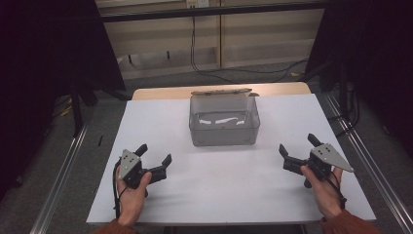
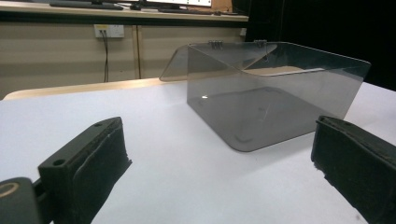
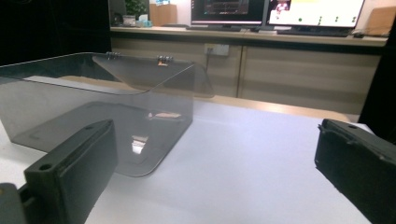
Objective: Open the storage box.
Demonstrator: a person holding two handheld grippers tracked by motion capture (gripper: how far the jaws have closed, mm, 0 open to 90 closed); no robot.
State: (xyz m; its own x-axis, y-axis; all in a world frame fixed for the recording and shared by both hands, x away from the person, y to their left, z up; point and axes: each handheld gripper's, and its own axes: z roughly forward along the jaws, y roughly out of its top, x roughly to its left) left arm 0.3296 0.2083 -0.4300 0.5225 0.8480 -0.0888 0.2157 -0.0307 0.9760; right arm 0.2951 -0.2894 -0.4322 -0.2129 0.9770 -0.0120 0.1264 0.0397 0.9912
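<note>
1. In the high view, both forearms are running off the bottom edge, so nothing past the sleeve cuffs is showing.
2. The person's fingers are covering the handle of the left gripper (image 1: 157, 158) and of the right gripper (image 1: 298, 146).
3. In the left gripper view, the clear box (image 2: 271, 93) is standing whole, but both black jaws are being cropped at the frame edges.
4. The monitors (image 3: 275, 10) are being cut by the top edge; their screens are too blurred to read.

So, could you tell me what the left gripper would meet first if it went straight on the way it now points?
Probably the clear box. The left gripper, jaws open, looks across bare white table toward the box's near corner. Depth is hard to judge, and it might just slip past its left side.
</note>
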